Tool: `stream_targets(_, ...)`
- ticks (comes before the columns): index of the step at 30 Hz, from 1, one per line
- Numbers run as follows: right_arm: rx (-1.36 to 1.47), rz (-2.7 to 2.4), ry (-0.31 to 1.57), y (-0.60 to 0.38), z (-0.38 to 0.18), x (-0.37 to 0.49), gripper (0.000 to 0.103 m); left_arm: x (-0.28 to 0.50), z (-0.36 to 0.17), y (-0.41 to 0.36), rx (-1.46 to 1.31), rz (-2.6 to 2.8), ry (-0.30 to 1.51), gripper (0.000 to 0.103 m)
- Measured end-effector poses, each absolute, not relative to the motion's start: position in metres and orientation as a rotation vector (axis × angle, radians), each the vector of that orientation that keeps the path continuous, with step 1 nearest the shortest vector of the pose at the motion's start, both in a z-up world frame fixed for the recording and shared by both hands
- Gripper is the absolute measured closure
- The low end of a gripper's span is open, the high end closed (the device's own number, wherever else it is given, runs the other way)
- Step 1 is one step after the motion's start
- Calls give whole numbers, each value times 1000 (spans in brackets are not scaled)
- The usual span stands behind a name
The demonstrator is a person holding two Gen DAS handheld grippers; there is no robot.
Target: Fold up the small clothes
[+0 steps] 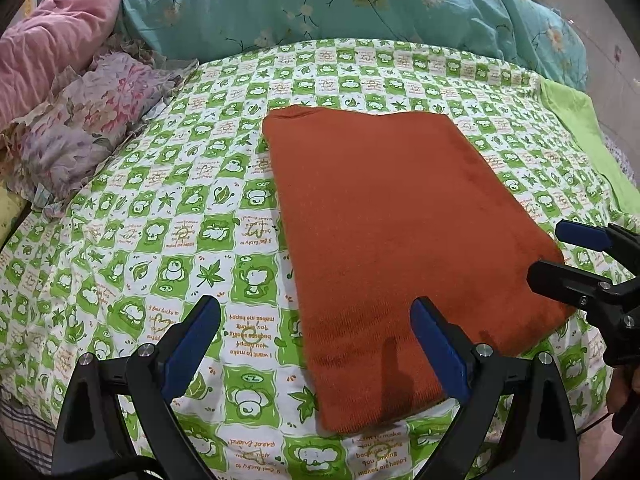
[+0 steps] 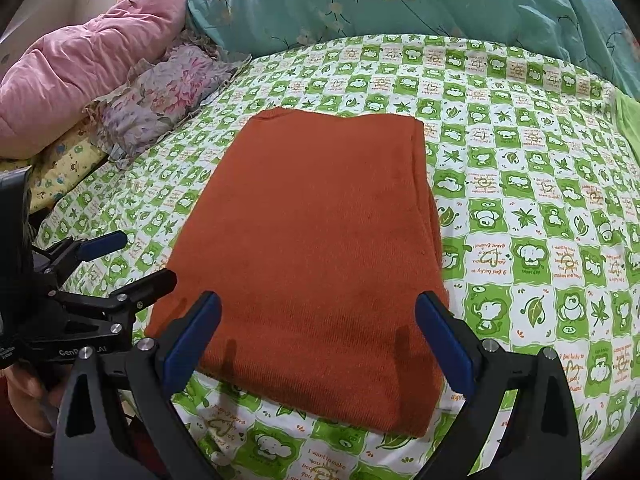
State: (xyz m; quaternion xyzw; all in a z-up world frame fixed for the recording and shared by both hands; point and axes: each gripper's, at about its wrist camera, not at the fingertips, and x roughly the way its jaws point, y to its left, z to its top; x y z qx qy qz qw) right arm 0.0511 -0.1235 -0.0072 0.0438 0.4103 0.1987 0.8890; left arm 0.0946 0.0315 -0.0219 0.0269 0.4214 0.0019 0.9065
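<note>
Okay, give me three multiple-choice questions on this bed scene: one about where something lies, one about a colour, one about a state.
1. Where does the folded garment lie?
A. on the green-checked sheet
B. on the pink quilt
C. on the floor

2. What colour is the garment?
A. teal
B. rust orange
C. pink

3. How are the left hand-held gripper and right hand-held gripper?
A. both open, empty
B. both clamped on cloth
C. one open, one shut

A: the sheet surrounds it.
B: it is rust orange in both views.
A: the fingers are spread, nothing between them.
</note>
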Motion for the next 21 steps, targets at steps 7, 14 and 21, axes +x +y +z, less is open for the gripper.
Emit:
stream_targets(7,105,406,855,-125,-7,58,5,101,-19,37,46,20,871,7)
stream_targets(14,90,400,857,-126,-9,68,5,108,-18,45,44,51,880,7)
stream_targets(21,125,409,860,-135,-14,74,5,110,-18,39,70,54,879,8)
